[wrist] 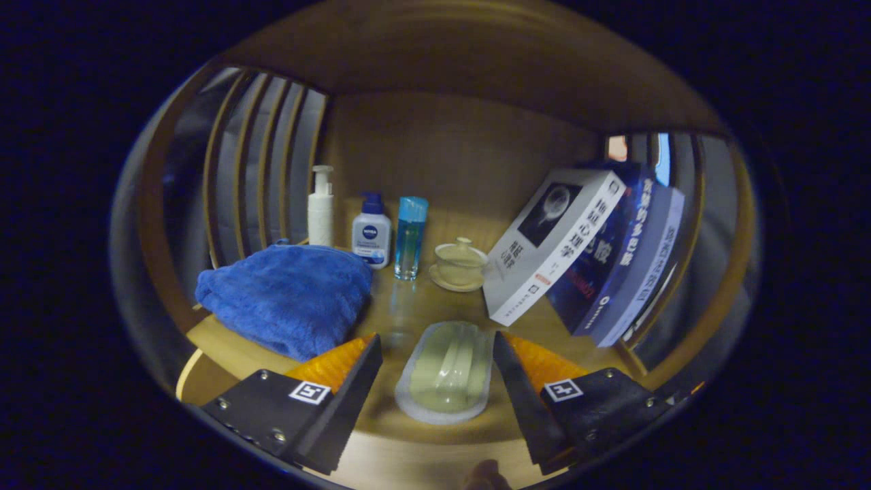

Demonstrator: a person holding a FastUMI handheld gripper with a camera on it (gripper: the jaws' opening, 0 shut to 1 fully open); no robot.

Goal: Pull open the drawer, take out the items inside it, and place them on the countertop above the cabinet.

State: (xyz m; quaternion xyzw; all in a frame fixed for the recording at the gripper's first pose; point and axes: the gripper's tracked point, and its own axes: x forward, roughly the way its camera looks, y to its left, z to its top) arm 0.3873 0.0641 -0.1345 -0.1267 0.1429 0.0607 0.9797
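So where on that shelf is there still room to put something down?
Bare wood lies between the soap dish and the lidded cup, beyond the open gripper. It is crowded by the blue towel, bottles and leaning books.

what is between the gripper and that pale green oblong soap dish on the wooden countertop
Nothing visible. The pale green oblong soap dish lies flat on the wooden countertop right between the open gripper's fingers, touching neither. The folded blue towel sits off to one side, the leaning books to the other.

Wood countertop holds blue towel, pump bottle, lotion bottle, blue bottle, lidded cup w/ saucer, leaning books, soap box.
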